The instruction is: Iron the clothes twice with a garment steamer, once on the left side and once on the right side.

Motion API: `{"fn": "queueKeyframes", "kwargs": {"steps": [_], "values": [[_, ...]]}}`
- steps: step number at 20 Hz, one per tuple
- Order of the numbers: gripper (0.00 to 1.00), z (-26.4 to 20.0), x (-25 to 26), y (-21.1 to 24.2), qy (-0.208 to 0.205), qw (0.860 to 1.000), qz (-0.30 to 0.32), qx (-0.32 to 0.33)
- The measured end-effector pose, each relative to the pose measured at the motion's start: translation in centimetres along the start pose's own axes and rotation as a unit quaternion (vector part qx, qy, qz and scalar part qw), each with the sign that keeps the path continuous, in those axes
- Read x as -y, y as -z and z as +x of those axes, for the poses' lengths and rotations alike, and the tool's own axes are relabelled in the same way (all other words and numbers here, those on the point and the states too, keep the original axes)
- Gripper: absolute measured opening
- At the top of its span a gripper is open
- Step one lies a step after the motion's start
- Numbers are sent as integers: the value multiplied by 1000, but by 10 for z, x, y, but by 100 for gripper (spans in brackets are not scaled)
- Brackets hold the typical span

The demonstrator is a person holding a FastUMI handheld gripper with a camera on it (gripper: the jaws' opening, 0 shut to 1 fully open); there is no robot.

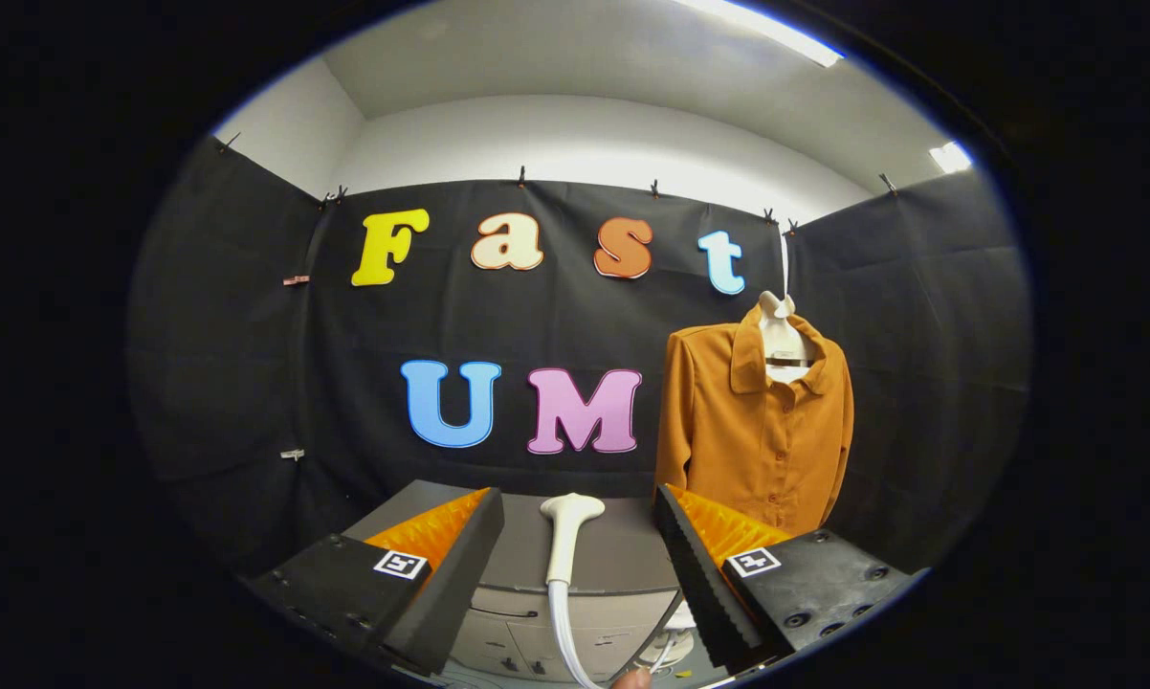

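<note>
The garment steamer point(569, 536) stands upright between the 2 fingers of the claw point(575, 560), a little ahead of them and nearer the left one. Its flat white head tops a slim white handle, and a white hose point(567, 632) runs down from the handle's base and curves below the fingers. Neither finger touches the steamer: the claw is spread wide, with clear space on both sides of the handle.

The steamer rises in front of a grey tabletop point(623, 555) that lies just beyond the fingers. Below the tabletop's front edge are pale drawer fronts point(518, 636) with small dark handles.

Beyond the right finger, above and behind it, hangs the orange shirt point(752, 431). It is a collared, long-sleeved shirt with a row of buttons down its front, its sleeves hanging straight at its sides. It sits on a white hanger point(779, 321) whose neck shows inside the open collar, and a white strap point(784, 258) leads up from the hanger to the top edge of the black cloth wall point(250, 364). The shirt's hem drops behind the right finger's tip.

The cloth wall runs behind everything, pinned along its top by small clips. Above it are white walls and a ceiling with 2 bright lights point(762, 29).

A fingertip point(632, 679) of the person shows below the fingers, beside the hose.
</note>
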State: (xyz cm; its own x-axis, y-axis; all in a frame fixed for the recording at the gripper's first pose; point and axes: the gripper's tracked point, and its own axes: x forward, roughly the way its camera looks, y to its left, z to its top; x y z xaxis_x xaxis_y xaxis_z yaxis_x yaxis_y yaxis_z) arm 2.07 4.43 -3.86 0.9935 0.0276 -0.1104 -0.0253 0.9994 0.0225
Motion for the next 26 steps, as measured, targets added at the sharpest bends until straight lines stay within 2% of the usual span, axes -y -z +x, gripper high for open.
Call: {"fn": "queueKeyframes", "kwargs": {"steps": [5,7,9,12,15,22,24,26], "values": [[98,51,-6,54,0,998,-6,-70],[98,70,-15,89,-12,992,2,-124],[97,90,-7,125,4,985,3,-174],[96,116,-4,153,12,978,0,-206],[100,136,-9,183,6,968,1,-249],[99,155,-19,240,9,950,-10,-313],[88,160,-18,252,16,946,-10,-322],[73,168,-19,264,21,942,-12,-334]]}}
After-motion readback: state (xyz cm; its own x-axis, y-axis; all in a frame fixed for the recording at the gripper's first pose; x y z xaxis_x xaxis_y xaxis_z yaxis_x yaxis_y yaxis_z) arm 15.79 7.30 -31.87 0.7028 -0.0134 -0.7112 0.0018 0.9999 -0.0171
